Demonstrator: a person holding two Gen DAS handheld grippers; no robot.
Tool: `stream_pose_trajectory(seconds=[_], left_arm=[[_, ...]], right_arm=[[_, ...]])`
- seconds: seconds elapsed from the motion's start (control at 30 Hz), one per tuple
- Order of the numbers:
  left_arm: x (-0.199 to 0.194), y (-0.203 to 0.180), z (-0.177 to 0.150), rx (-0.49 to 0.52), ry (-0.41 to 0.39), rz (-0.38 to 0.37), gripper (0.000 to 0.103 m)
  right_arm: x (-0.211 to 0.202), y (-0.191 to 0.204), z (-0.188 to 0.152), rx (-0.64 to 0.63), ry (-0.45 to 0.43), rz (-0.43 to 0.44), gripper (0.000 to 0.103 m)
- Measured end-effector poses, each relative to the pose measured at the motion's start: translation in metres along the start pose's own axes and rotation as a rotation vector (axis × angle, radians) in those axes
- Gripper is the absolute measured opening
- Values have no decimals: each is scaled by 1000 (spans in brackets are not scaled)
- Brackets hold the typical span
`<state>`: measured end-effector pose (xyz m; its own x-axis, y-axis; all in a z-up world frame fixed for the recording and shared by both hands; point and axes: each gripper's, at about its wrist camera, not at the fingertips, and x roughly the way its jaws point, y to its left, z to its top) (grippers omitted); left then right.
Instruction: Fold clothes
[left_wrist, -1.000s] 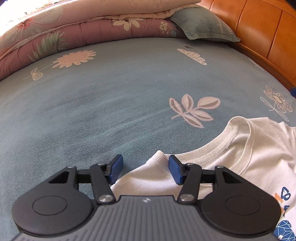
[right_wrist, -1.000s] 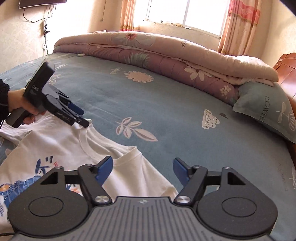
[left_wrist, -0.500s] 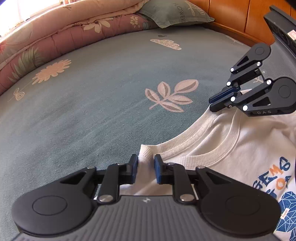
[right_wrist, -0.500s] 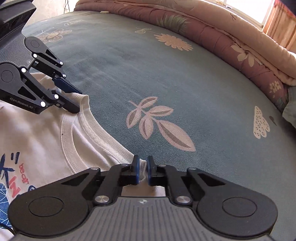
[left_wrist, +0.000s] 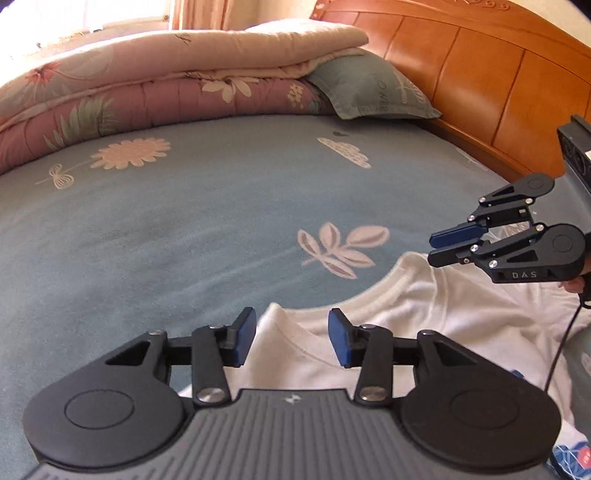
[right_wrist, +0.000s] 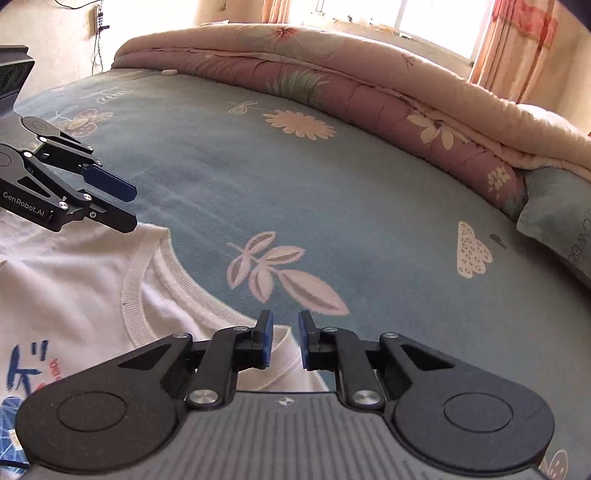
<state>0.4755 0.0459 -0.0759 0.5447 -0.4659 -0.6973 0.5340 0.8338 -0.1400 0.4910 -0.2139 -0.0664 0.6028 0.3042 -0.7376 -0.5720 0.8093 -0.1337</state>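
Observation:
A white T-shirt with a blue and orange print lies face up on the blue bed sheet, collar toward the quilt. My left gripper stands open just above the shirt's left shoulder, with cloth showing under the gap between its fingers. In the right wrist view the left gripper hovers over the T-shirt with jaws apart. My right gripper is open by a narrow gap over the other shoulder edge. From the left wrist view the right gripper sits clear above the cloth, holding nothing.
A folded floral quilt and a grey-blue pillow lie along the far side of the bed. A wooden headboard rises at the right. A black cable trails from the right gripper across the shirt.
Half a second ago both grippers were shut on the shirt's shoulders. Both have since opened, the left wide and the right a little, and risen off the cloth.

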Motion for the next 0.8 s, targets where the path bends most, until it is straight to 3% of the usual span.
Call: stream_pose_trajectory(seconds=[0.07,0.13,0.23,0.37,0.47,0.53,0.63,0.8], left_arm=[[6,-6,-10,20,78,-39,44],[19,-9,-21,46,126,2,46],[28,-2,-21,7,74,44,48],[27,12,-3,-152,104,81,47],[-2,1,-2,-130,97,108,47],[-27,-8,-8,-121,99,102,58],[-63,-27,-23,-98,102,101,67],[-108,-78,-60,-40,130,110,73]], right_arm=[[-4,0,-2,21,3,-1,24],[-7,1,-5,41,7,-2,25],[-13,1,-8,72,12,-3,34],[-21,1,-13,113,19,-4,37],[-26,2,-16,144,24,-5,50],[-32,3,-19,162,25,-6,61],[-78,15,-32,155,7,7,70],[-139,58,-81,166,28,52,88]])
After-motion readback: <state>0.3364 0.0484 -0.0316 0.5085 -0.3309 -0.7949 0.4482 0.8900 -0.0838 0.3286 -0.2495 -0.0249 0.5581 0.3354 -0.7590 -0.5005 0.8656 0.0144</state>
